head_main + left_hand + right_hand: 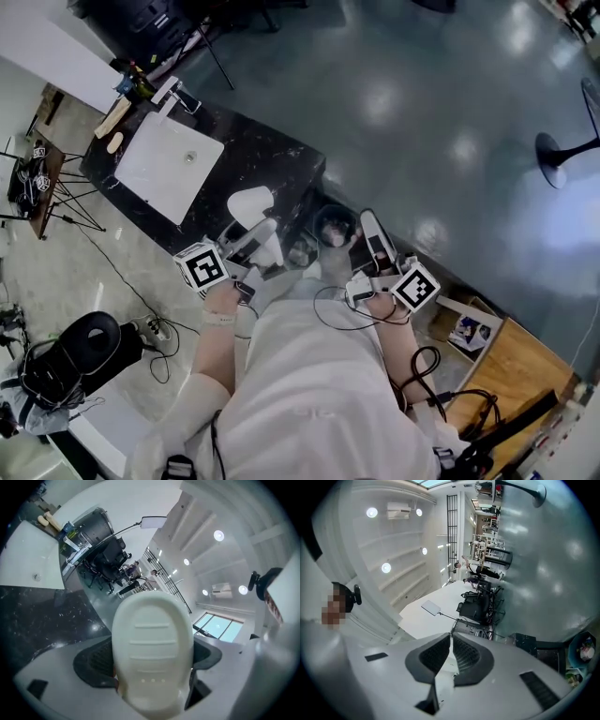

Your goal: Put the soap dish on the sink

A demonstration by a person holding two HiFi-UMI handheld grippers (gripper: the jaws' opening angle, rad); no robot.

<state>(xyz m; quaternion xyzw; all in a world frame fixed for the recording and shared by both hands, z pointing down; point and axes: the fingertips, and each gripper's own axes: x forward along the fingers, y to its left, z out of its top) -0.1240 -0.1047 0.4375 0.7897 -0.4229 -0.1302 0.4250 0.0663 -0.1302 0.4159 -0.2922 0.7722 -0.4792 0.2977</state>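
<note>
Fingers [93, 660] of my left gripper [152, 656] pinch the soap dish [152, 630]; its ribbed white face fills the left gripper view. Only the head view shows the dish raised over the near end of the dark counter [272, 155], well apart from the white sink [155, 178]. In the right gripper view, my right gripper [451, 656] has its pads pressed together with nothing between them.

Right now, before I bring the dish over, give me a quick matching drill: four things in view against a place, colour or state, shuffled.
Things:
1. soap dish
2. right gripper
3. sink
4. counter

States:
A. jaws together, nothing between them
B. black, speckled
C. clamped in the left gripper
D. white, set into the counter top

Pairs: 1-C, 2-A, 3-D, 4-B
</note>
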